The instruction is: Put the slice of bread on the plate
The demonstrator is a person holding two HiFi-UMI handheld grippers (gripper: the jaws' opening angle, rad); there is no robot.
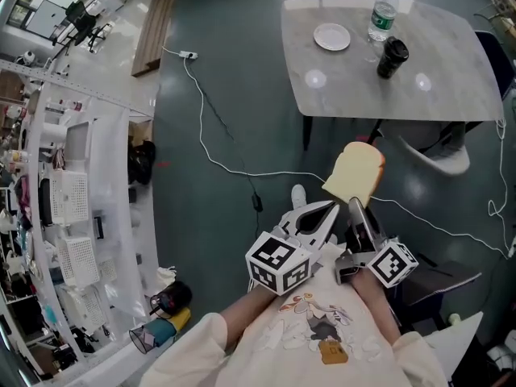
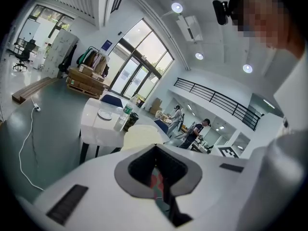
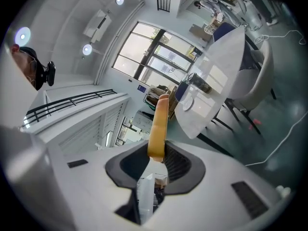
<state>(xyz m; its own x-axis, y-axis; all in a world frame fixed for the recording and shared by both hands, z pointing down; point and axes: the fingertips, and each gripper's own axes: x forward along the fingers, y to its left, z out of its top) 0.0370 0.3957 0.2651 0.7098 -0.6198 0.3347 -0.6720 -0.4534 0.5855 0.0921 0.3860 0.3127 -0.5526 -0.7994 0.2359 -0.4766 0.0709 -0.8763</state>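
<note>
One tan bread slice (image 1: 355,172), pinched in the right gripper (image 1: 353,202) off the grey table's (image 1: 451,79) near edge, should travel level to the white round plate (image 1: 331,36) by its far-left corner; left gripper (image 1: 329,208) closed, empty.

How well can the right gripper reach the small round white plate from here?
Probably not yet. The right gripper, shut on the tan bread slice, sits near the person's body; the white plate lies on the pale table far ahead across the floor. Nothing blocks the path, only distance.

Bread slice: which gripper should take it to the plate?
Right. The right gripper is shut on the bread slice; the left gripper is shut and empty. The plate lies ahead.
</note>
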